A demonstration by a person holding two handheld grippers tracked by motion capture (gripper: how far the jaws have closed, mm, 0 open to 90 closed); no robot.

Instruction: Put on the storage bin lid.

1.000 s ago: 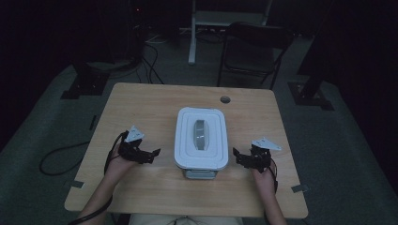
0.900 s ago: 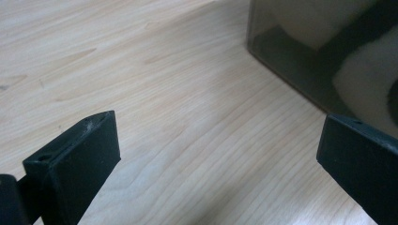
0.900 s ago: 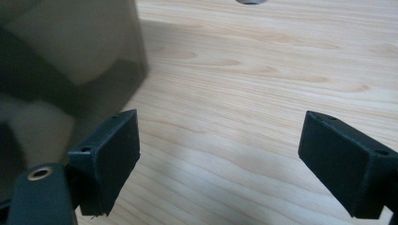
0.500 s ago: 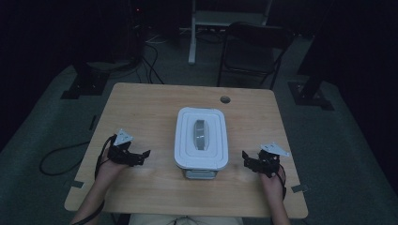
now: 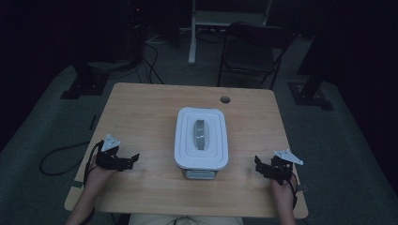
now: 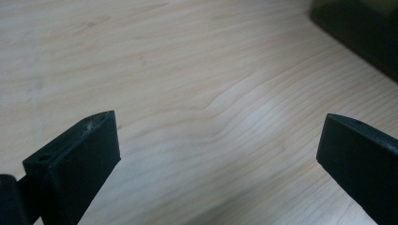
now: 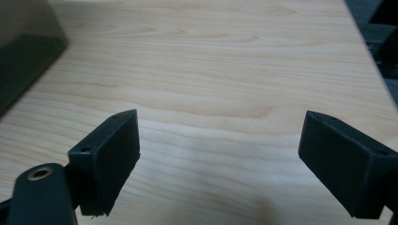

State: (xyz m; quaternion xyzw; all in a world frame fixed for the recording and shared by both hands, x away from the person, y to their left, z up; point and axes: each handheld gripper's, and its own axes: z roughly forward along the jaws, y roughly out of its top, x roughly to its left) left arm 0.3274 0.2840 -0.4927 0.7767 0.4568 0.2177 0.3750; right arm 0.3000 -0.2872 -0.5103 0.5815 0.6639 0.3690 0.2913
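Note:
A white lidded box [image 5: 201, 140] with a grey handle on its lid sits in the middle of the wooden table [image 5: 141, 117]. My left gripper [image 5: 133, 159] rests low near the table's front left, well apart from the box, jaws wide open and empty. In the left gripper view its two black fingers [image 6: 75, 164] frame bare wood, and the box's dark side [image 6: 361, 33] shows at the top right. My right gripper [image 5: 258, 164] lies near the front right, also open and empty. The box's side [image 7: 23, 51] shows at the left of the right gripper view.
A round cable hole [image 5: 225, 99] is in the table's far edge. Beyond the table stand a dark chair [image 5: 253, 51] and a white stand [image 5: 195, 28]. Cables lie on the floor at the left [image 5: 56, 159]. Bare wood surrounds the box on all sides.
Both grippers have drawn away from the box, outward and toward the table's front edge. The box has not moved.

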